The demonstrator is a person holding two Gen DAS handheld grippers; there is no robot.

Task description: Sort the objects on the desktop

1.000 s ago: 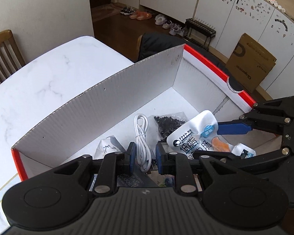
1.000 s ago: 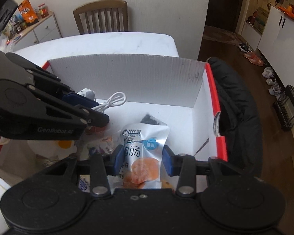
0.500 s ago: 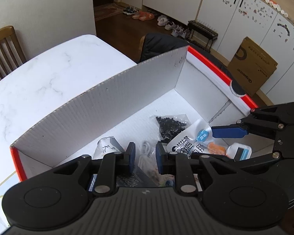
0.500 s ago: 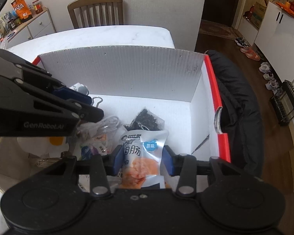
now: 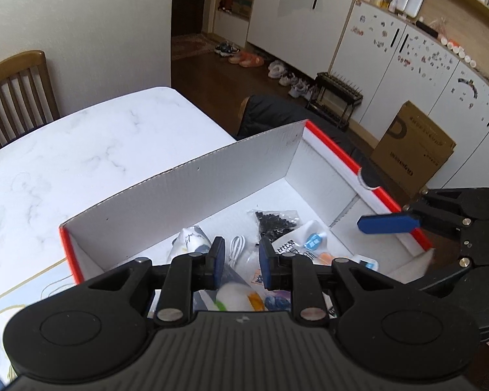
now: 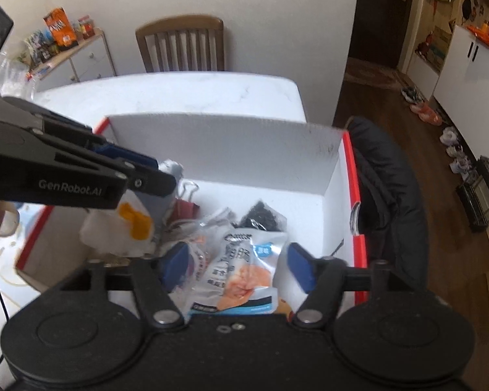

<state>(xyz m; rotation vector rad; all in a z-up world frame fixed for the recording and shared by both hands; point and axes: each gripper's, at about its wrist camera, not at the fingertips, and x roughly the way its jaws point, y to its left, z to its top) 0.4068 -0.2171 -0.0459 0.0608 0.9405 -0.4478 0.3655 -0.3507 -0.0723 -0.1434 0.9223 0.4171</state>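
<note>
Both grippers hang over a white corrugated box w/ red rim (image 5: 334, 145), which sits on a white marble-look table (image 5: 81, 150).

Left gripper (image 5: 242, 262): blue pads close together w/ a narrow gap, nothing pinched between them. Seen through the gap, down on the box floor, is a coiled white USB cable (image 5: 236, 247). In the right wrist view the left gripper (image 6: 153, 176) reaches in from the left, above the box contents, and its tips look nearly pressed together.

Right gripper (image 6: 236, 265): jaws opening, pads spread well apart. The sausage snack pouch (image 6: 241, 273), white w/ blue tag and orange print, lies flat on the box floor below and between them; pads aren't touching it. In the left wrist view the right gripper (image 5: 391, 223) shows at the right edge over the box's red rim, one blue finger (image 5: 388, 223) sticking out to the left.

Other stuff in the box: small clear bag of black bits (image 6: 260, 216) just behind the pouch, near the back wall; a white bag w/ yellow-orange patch (image 6: 124, 224) at left, under the left gripper; a dark red binder clip (image 6: 187, 208) beside it; a crumpled white packet (image 5: 192, 241) left of the cable.

Around: wooden chair (image 6: 181, 44) behind the table, dark jacket (image 6: 388, 195) draped just outside the box's right wall, brown cardboard carton (image 5: 410, 150) on the floor by white cabinets (image 5: 296, 29).
</note>
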